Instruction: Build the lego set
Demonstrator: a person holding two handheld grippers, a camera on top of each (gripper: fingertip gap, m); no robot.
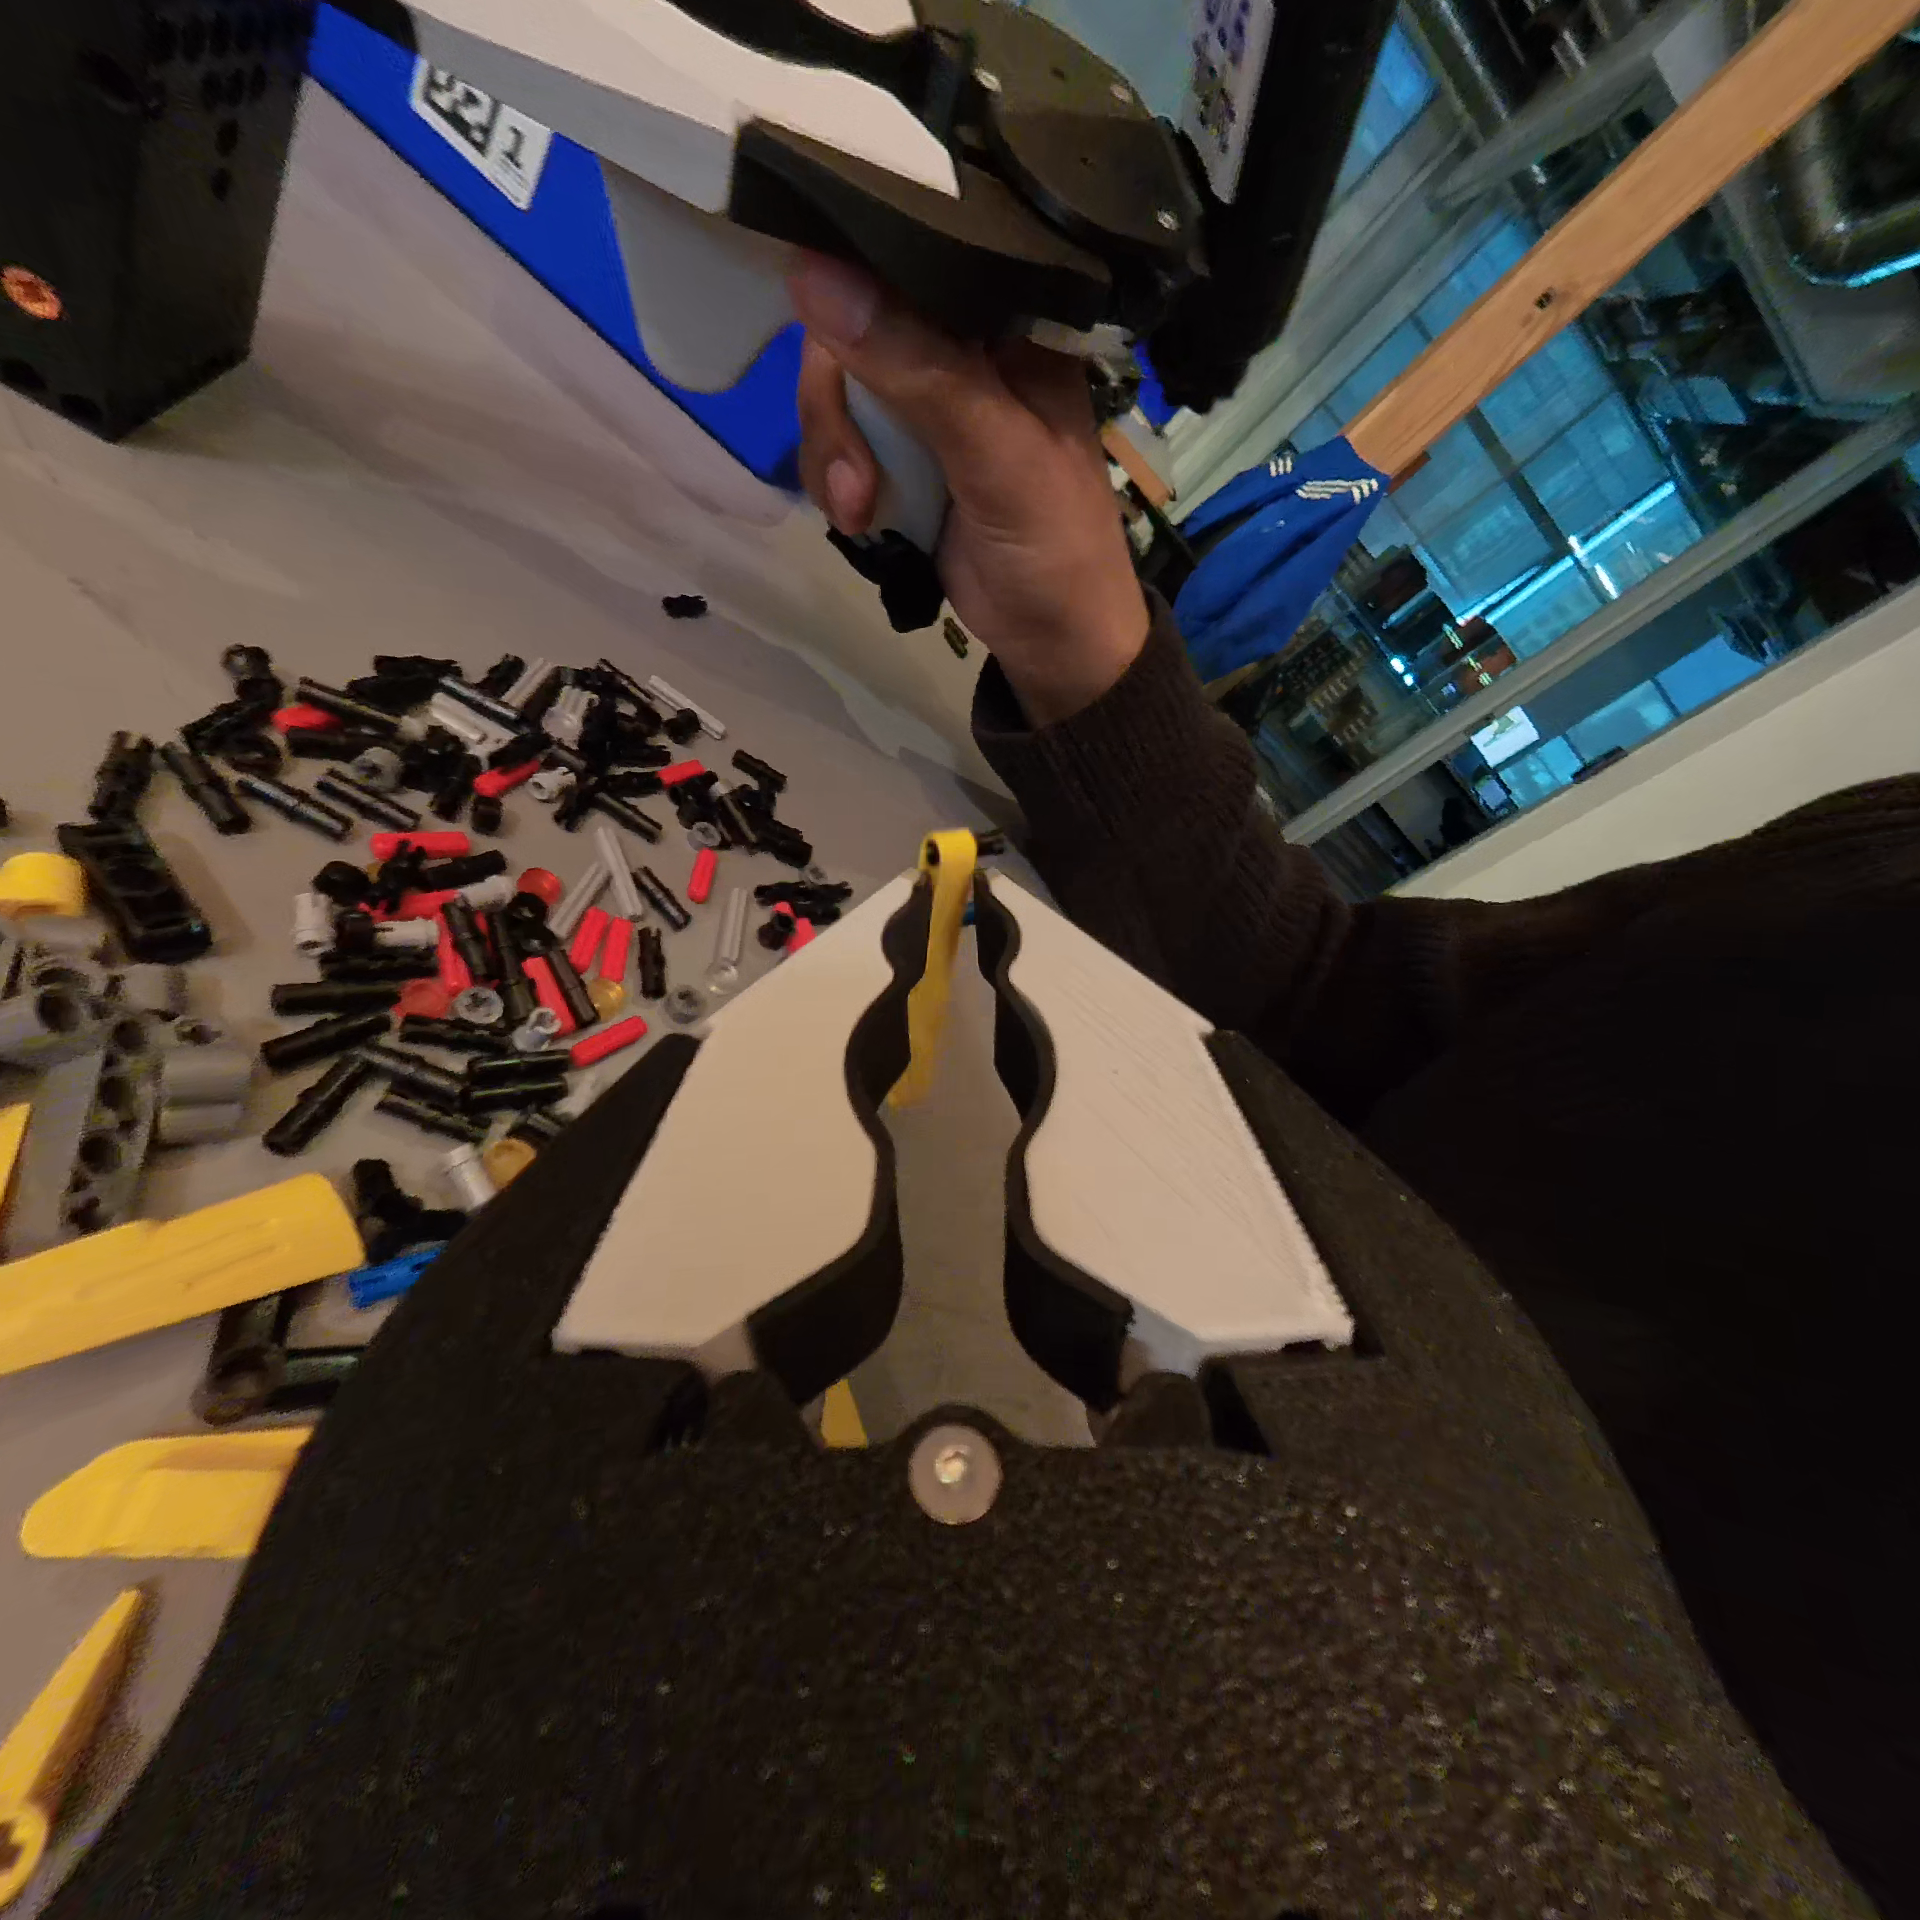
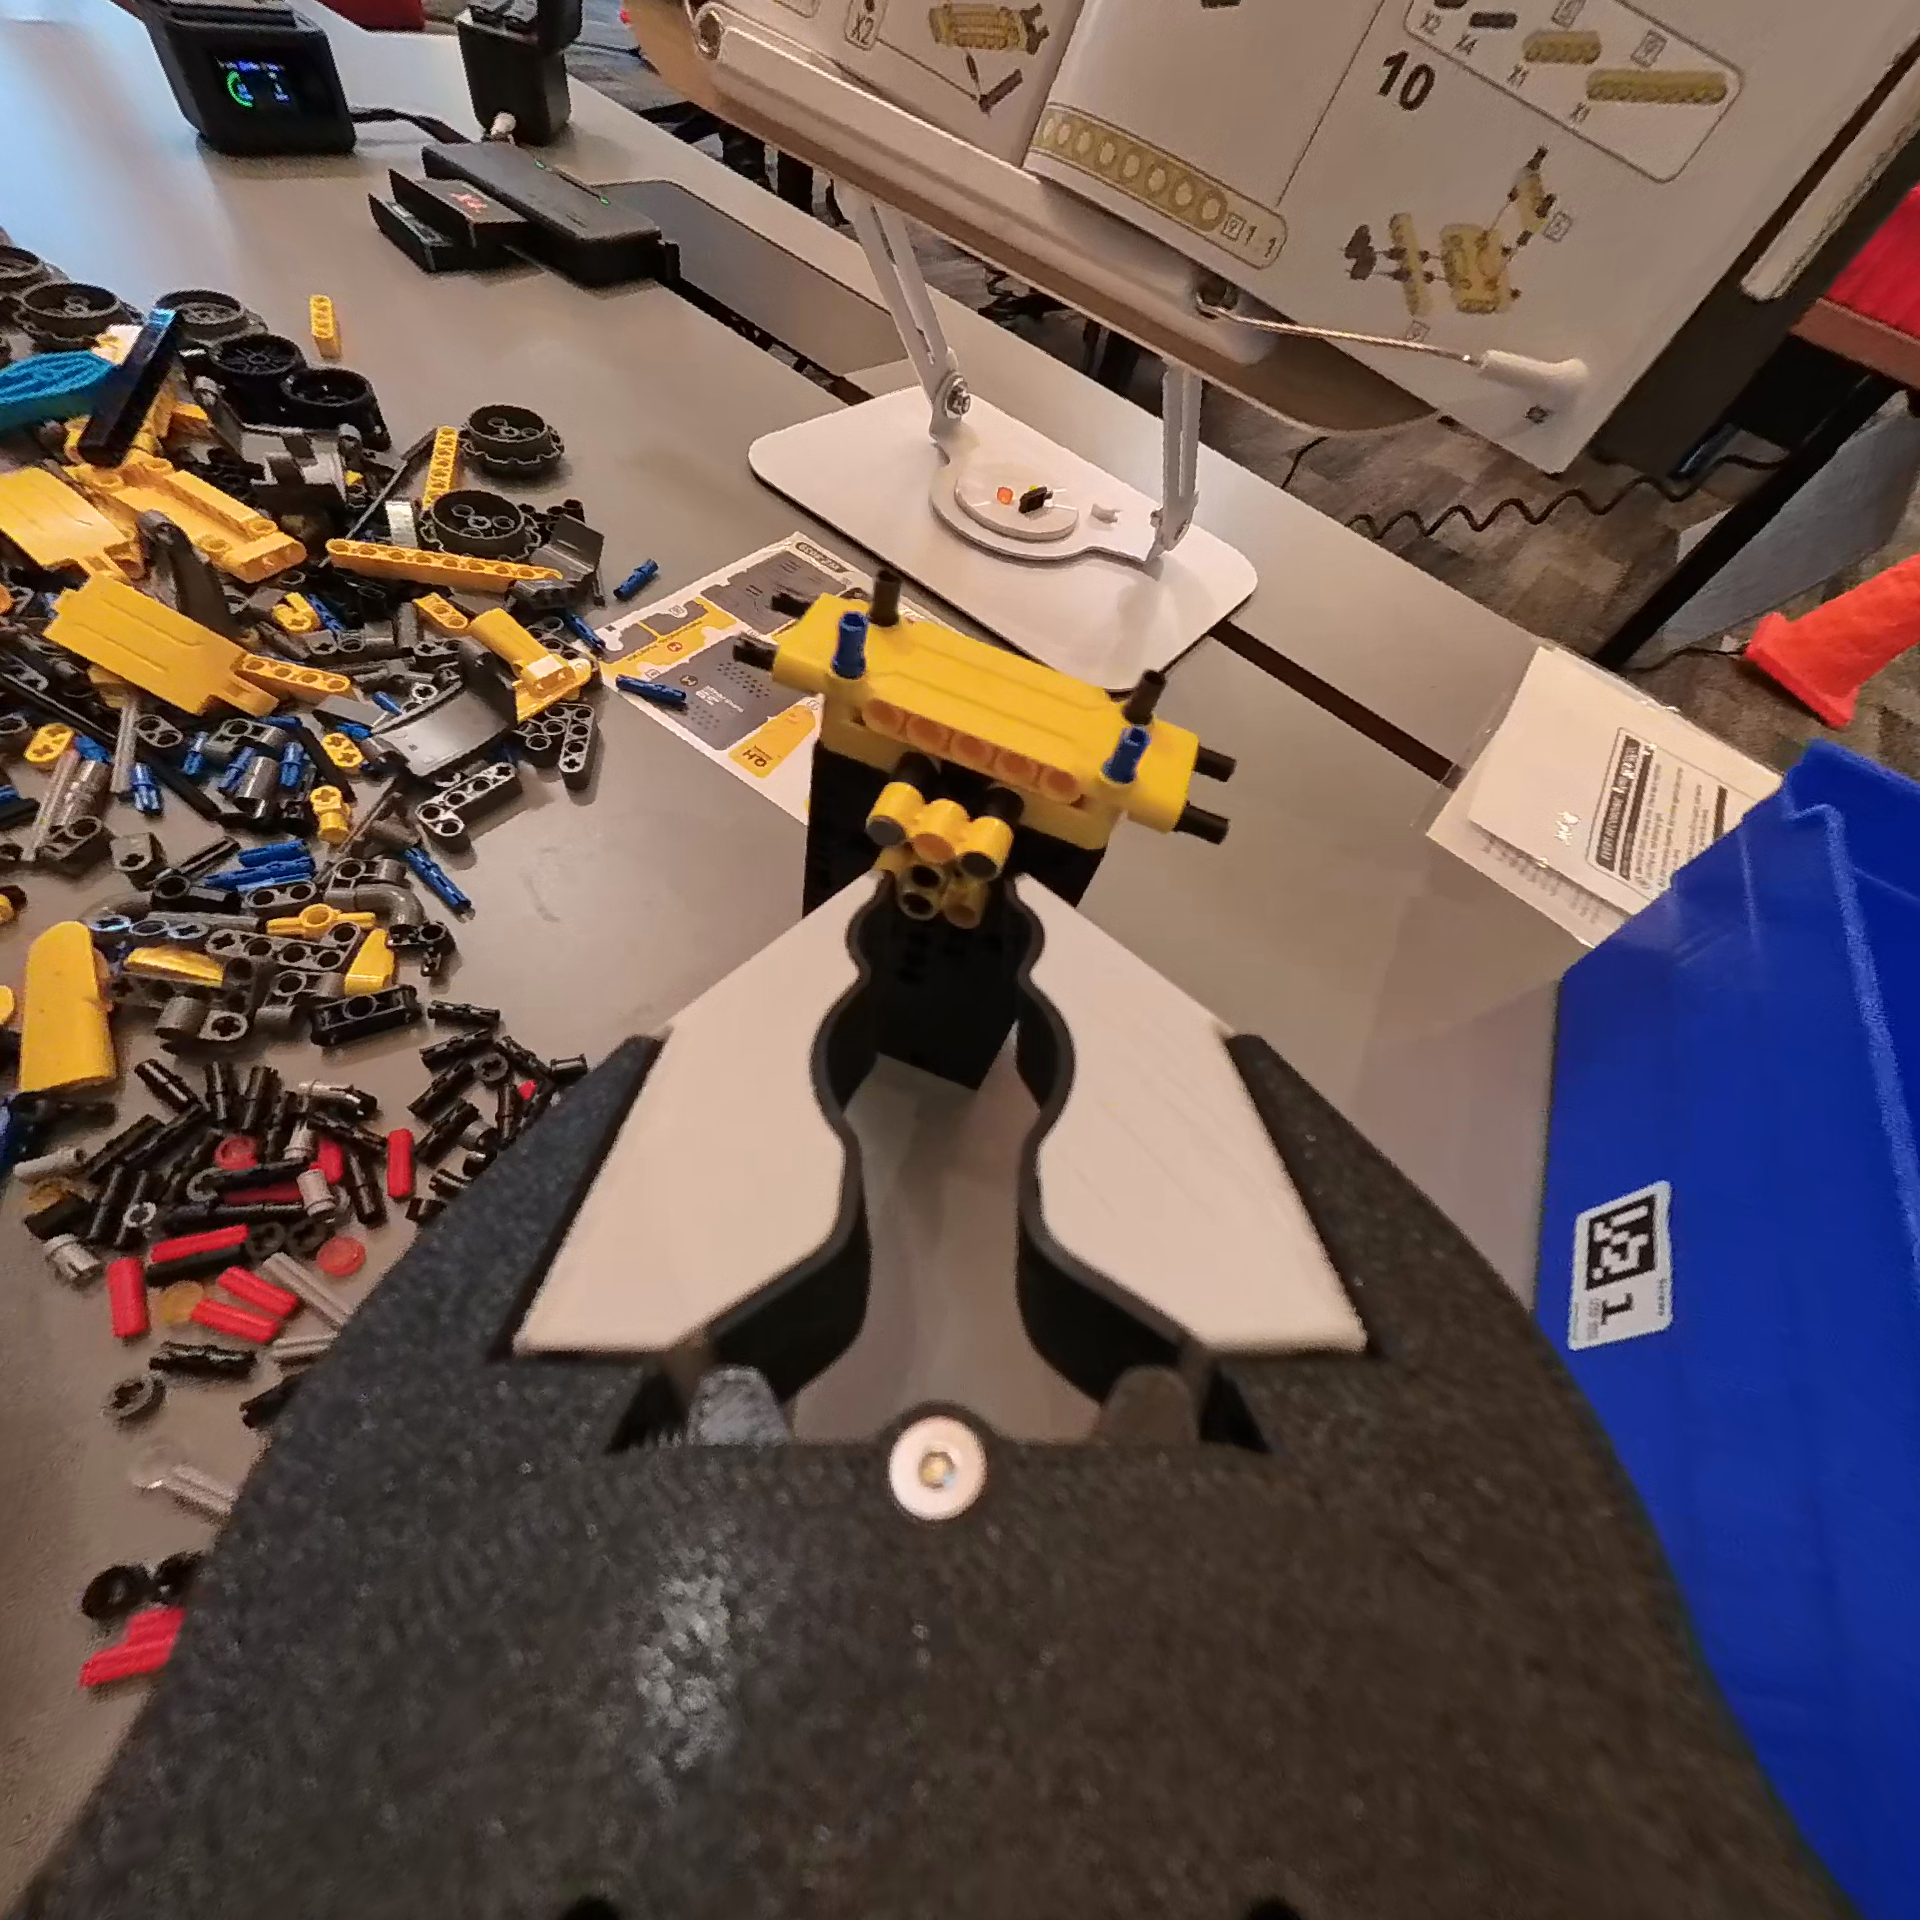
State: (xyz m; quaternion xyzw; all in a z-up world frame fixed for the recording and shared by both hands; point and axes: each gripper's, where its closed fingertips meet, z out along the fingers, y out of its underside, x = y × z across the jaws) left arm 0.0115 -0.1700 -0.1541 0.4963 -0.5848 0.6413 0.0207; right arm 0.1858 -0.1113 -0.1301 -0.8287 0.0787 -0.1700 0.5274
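The left hand-held gripper [image 1: 948, 894] is clamped on one thin yellow strip [image 1: 935, 966], raised above the desk [image 1: 436, 499]; the right hand-held gripper [image 2: 943, 891] pinches one yellow connector [image 2: 940, 844] beside the yellow assembly [image 2: 987, 717] on its black block [image 2: 935, 997]; loose pins [image 2: 239, 1195] crowd the left, one blue bin [image 2: 1745, 1143] the right edge.
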